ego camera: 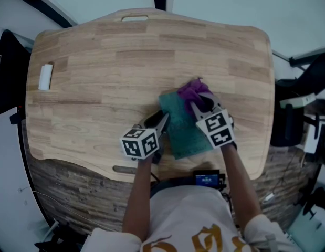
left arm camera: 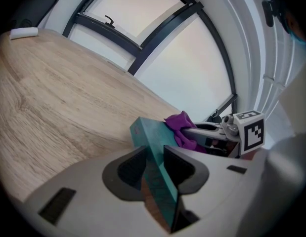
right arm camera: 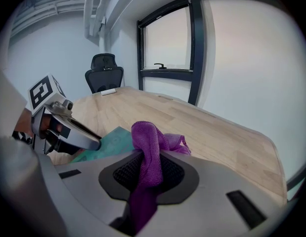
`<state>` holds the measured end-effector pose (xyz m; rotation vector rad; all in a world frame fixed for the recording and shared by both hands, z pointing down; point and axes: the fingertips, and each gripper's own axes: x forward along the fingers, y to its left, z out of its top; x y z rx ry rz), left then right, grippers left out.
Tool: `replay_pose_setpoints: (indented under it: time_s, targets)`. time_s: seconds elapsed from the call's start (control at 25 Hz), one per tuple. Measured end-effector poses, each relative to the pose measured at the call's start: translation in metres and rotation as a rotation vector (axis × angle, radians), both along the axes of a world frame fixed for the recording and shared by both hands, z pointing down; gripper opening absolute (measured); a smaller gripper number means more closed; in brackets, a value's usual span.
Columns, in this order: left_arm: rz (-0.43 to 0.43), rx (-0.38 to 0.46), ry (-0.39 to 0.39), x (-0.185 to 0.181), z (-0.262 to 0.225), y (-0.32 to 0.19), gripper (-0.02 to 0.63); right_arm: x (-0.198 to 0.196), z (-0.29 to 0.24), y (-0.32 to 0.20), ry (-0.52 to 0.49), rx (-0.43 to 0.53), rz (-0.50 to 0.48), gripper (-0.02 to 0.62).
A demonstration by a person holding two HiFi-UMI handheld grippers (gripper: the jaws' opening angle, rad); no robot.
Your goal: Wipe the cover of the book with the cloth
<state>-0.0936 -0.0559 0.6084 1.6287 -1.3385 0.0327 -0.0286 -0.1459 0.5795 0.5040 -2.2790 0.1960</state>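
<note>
Light wooden table [ego camera: 125,62] lies beneath the flat teal rectangular book [ego camera: 183,127]. Left gripper [left arm camera: 155,158] is clamped on the book's left edge. Right gripper [right arm camera: 150,168] pinches a crumpled purple cloth [ego camera: 192,91] at the book's far corner. Small white block [ego camera: 45,76] sits well left of the book.

legible text: none | gold shirt print [ego camera: 201,239]: unreadable; small blue screen [ego camera: 207,180]: unreadable

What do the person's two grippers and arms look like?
The left gripper and right gripper have light grey bodies and dark jaw pads. Each carries a white cube with black square markers. The person wears short whitish sleeves.
</note>
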Motion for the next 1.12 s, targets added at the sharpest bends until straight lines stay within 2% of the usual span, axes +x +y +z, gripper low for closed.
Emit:
replay_pose_setpoints:
  time_s: [0.64,1.12]
  targets:
    - [0.01,-0.009,0.031,0.001,0.0,-0.001,0.112,-0.036,0.0,0.017,0.0,-0.005,-0.074,0.06]
    - [0.006,-0.01,0.024,0.0,0.001,-0.001,0.111,-0.043,0.001,0.025,-0.011,0.002,-0.089,0.06]
